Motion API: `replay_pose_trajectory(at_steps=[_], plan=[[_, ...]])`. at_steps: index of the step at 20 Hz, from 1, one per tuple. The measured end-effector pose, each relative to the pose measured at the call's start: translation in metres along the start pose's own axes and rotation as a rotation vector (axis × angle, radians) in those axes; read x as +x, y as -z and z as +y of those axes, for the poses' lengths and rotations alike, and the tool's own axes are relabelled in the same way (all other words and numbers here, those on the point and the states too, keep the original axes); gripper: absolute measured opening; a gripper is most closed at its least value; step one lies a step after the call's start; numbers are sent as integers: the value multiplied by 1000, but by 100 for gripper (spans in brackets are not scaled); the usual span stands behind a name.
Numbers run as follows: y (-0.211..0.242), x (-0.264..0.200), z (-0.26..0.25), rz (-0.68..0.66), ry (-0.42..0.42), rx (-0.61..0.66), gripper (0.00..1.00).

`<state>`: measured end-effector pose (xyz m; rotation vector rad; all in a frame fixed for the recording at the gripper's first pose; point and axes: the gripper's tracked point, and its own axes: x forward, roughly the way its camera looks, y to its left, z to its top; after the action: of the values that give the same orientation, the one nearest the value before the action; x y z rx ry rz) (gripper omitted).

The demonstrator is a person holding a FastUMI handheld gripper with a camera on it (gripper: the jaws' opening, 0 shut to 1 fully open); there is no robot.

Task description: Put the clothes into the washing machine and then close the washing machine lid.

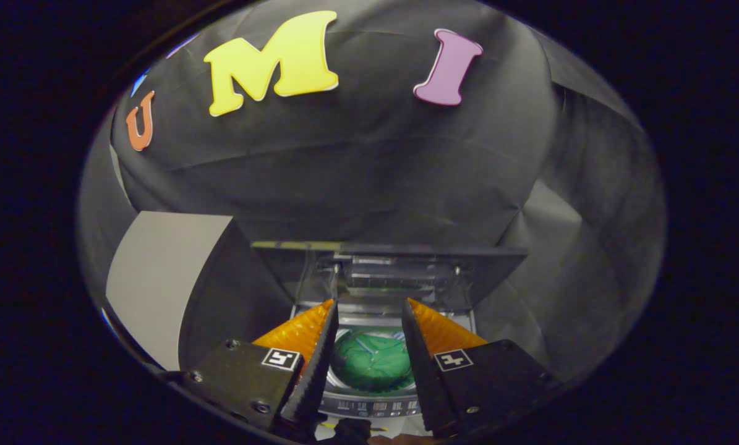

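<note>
Against black cloth wall, toy washing machine stood below parted, empty gripper. Green garment lay inside drum, between fingers. Raised lid beyond them looked light, rigid; best pushed at front edge.

Green clothes; grey washing machine; grey box

Green clothes in drum, claw parted above

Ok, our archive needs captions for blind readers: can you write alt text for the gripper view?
A crumpled green garment lies inside the drum of a small grey top-loading washing machine, seen between the open gripper fingers, which hold nothing. The machine's transparent lid stands raised beyond them, before a black cloth wall.
</note>
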<state>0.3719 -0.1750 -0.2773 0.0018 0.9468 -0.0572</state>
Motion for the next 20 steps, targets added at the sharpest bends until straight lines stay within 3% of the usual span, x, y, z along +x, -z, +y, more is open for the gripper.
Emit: replay_pose_trajectory(at_steps=[6, 12, 20], plan=[[-38, 29, 6, -64, 56, -28, 65], [-72, 65, -2, -147, 62, -33, 65], [-58, 98, -12, -128, 4, 51, 65]])
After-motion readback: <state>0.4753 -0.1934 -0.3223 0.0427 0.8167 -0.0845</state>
